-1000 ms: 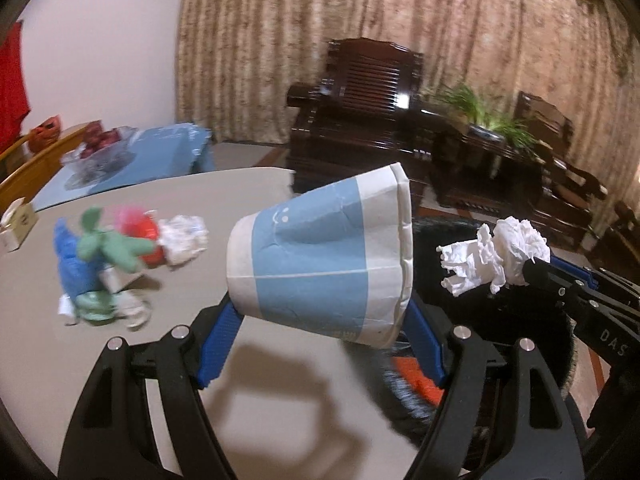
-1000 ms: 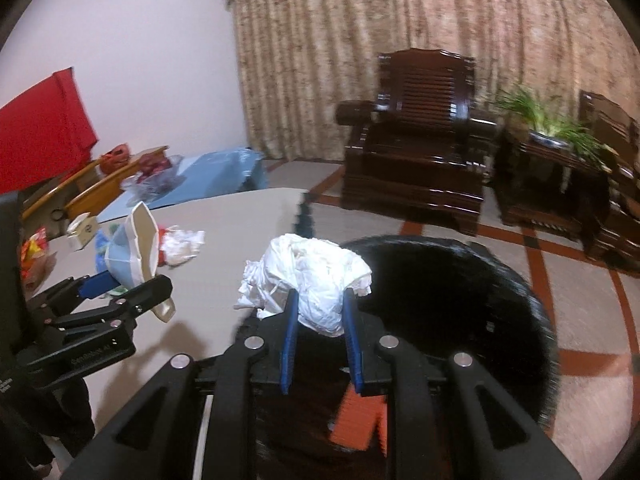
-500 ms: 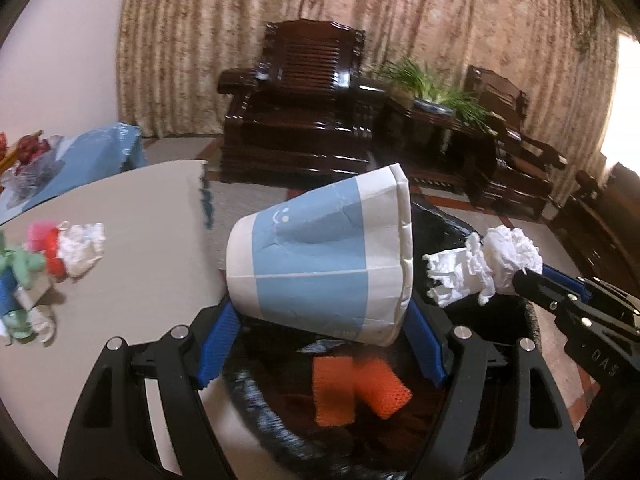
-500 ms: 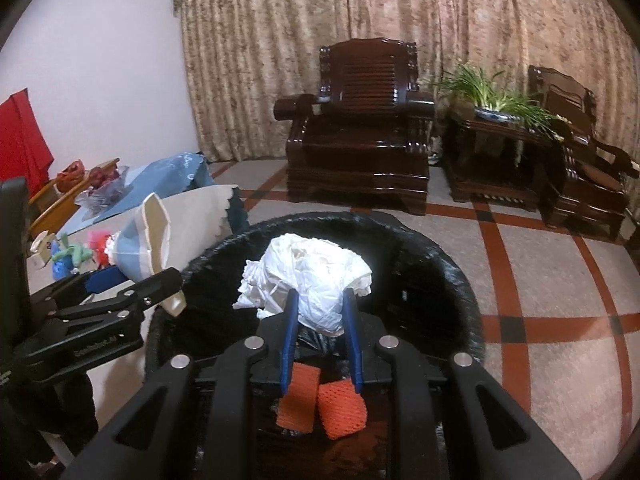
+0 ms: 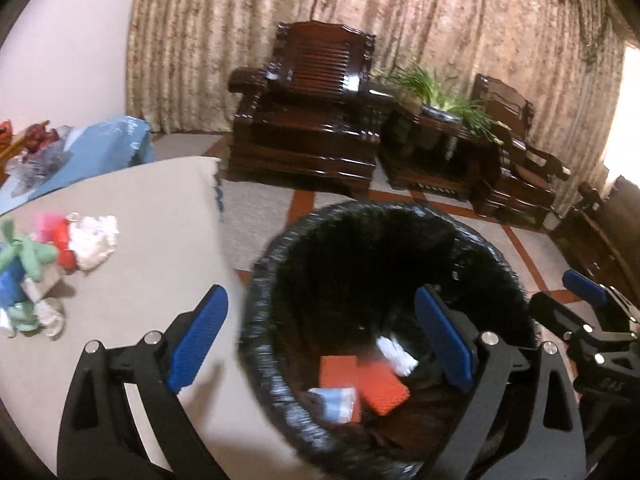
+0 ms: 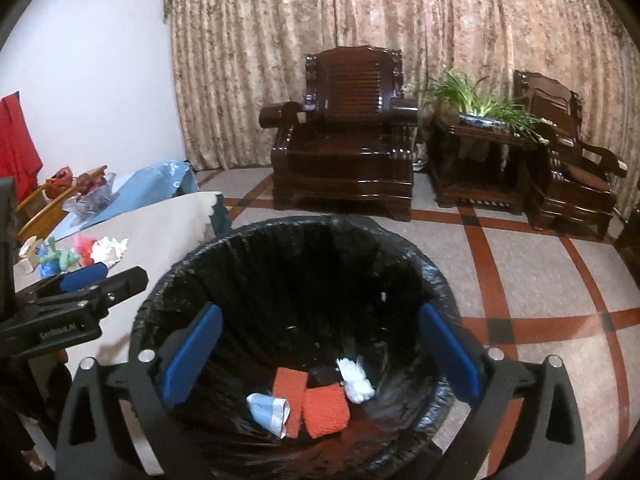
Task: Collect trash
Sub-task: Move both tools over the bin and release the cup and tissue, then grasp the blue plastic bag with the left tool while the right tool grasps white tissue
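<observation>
Both grippers hang over the bin [image 6: 432, 276], tilted down toward its mouth. The left gripper [image 5: 320, 334] has its blue pads [image 5: 198, 338] spread wide and its jaws are opening, with nothing between them but the view into the bin; its left pad sits over the table [image 5: 160, 264] edge and its right pad over the bin's opening. The right gripper [image 6: 320, 350] is likewise spread to full width, jaws opening and empty, both pads [image 6: 192, 350] framing the bin's inside. In the left wrist view the right gripper shows at the far right edge beside the bin's rim; in the right wrist view the left gripper shows at the left, beside the rim and over the table edge.

The cup [image 6: 268, 410] lies on its side at the bottom of the bin, next to two orange pieces [image 6: 324, 410]. The tissue [image 6: 354, 378] lies just to the right of them, also on the bin's floor.

More trash [image 5: 94, 240] sits on the table, well apart from the bin: a white crumpled wad touching red, green and blue scraps.
</observation>
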Demonstrator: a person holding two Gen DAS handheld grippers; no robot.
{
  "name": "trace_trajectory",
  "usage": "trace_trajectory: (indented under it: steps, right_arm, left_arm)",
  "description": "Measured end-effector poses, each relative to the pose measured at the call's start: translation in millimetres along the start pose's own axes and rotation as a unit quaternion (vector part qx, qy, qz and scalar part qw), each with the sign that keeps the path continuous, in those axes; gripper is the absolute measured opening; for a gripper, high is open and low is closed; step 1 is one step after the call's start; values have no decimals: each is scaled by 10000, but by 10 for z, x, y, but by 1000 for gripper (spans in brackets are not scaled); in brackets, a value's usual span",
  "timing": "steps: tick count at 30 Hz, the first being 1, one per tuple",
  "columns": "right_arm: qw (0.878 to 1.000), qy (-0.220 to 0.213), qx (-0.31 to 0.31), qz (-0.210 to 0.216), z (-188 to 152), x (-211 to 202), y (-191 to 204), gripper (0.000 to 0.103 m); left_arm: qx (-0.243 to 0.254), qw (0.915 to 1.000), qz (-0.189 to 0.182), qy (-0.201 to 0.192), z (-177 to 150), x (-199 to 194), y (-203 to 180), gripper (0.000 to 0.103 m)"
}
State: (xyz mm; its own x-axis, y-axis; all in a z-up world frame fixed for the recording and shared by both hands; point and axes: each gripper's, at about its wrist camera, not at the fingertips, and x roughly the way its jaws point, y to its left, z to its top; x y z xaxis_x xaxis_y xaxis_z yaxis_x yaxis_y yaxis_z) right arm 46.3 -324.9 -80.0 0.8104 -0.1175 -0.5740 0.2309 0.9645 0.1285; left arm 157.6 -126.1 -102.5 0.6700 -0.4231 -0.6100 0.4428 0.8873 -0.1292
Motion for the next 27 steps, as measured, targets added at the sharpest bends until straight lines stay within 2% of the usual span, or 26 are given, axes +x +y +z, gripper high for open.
trace_trajectory:
  steps: [12, 17, 27]
  right_arm:
    - [9973, -111, -233, 681, 113, 106, 716, 97]
    - [9924, -180, -429, 1139, 159, 205, 1109, 97]
    - [9838, -55, -916, 1541, 213, 495, 1868, 97]
  left_arm:
    - [-251, 9948, 916, -356, -3, -519, 701, 95]
    - [-477, 9884, 1366, -453, -29, -714, 1092, 95]
    - [-853, 9723, 2112, -523, -177, -1023, 1852, 95]
